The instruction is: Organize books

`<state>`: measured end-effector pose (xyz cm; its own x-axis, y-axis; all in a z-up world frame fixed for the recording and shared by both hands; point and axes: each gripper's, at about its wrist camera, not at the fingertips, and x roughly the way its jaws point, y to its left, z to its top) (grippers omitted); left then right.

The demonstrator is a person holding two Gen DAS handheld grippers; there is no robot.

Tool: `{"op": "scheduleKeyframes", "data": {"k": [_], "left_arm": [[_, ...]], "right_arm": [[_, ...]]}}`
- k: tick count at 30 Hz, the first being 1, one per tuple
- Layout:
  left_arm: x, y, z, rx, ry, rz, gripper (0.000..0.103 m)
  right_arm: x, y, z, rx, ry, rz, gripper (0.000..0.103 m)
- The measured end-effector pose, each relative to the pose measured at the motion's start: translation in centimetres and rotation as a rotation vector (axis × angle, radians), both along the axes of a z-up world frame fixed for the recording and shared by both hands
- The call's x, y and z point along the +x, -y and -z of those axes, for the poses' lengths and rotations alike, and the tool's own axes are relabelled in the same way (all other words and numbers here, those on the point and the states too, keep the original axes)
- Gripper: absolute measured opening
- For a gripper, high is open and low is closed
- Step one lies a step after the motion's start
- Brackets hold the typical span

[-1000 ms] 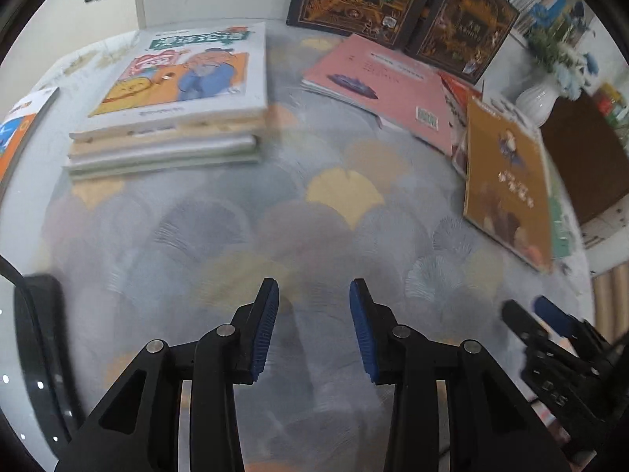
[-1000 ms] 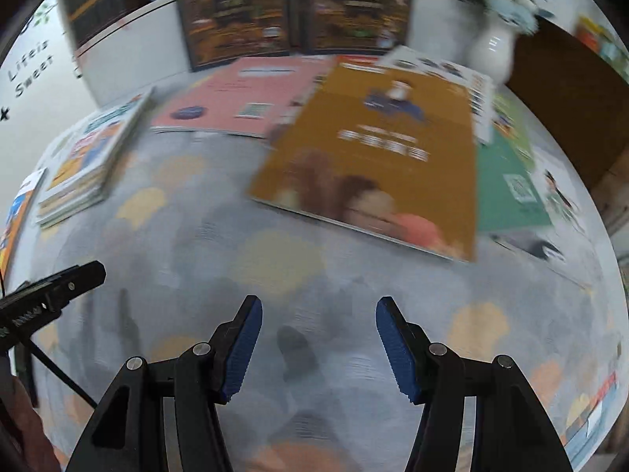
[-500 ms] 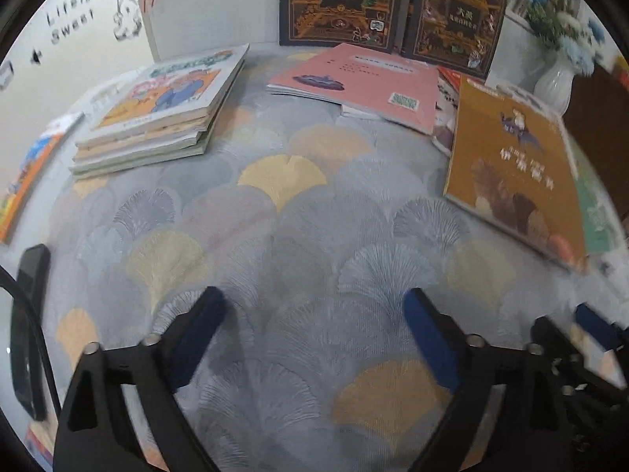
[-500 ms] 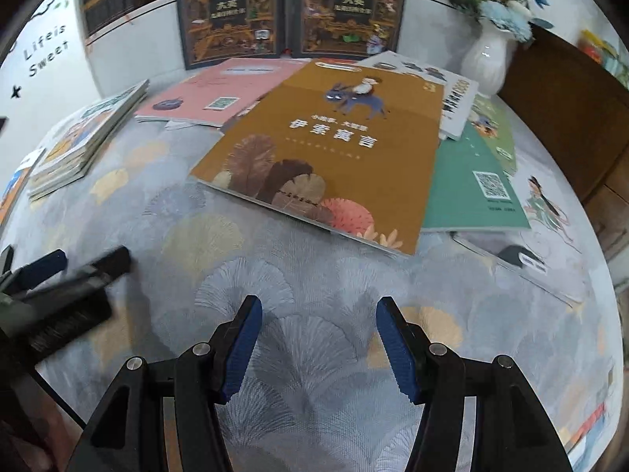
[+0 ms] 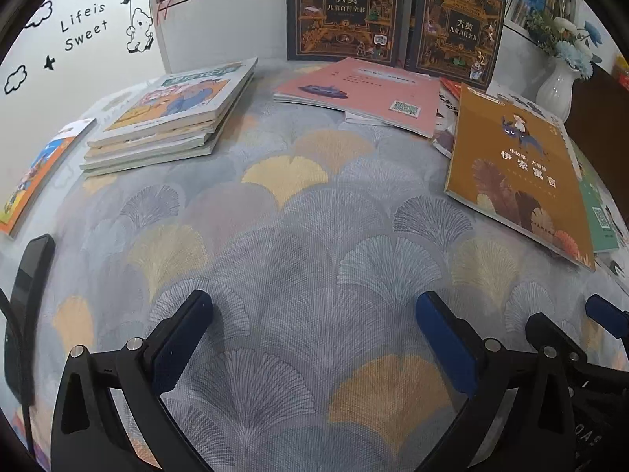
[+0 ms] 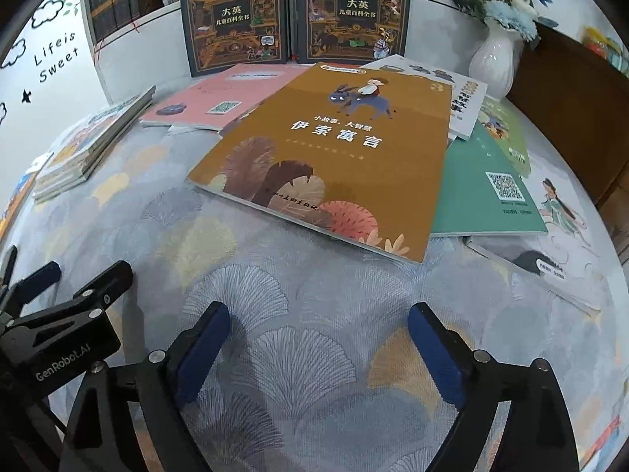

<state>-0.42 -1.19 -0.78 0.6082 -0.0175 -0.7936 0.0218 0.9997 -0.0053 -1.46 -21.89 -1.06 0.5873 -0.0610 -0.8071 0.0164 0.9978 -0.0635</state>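
Both grippers empty: left gripper (image 5: 314, 338) jaws wide, right gripper (image 6: 318, 342) jaws opening. Brown book (image 6: 334, 149) lies ahead of right, overlapping the green book (image 6: 483, 192). Suggest pinching its near edge, then moving it to the stack (image 5: 169, 118).

Orange book (image 5: 37, 175) cut by the left edge; beneath the pink book (image 5: 361, 92), perhaps another.

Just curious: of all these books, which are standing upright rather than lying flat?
The two dark ornate books at the back, side by side, covers facing out. All the others lie flat on the cloth.
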Motion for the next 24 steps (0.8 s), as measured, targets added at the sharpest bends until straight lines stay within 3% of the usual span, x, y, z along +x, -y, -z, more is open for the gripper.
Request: {"op": "scheduleKeyframes", "data": {"k": [4,24], "left_arm": [[0.03,-0.05,-0.02,0.0,0.0,0.0,0.103],[-0.02,-0.04,-0.04,0.0,0.0,-0.001,0.103]], "right_arm": [[0.18,0.34,0.23,-0.012,-0.01,0.037,0.103],[0.33,0.28,0.27,-0.018,-0.011,0.043,0.103]]}}
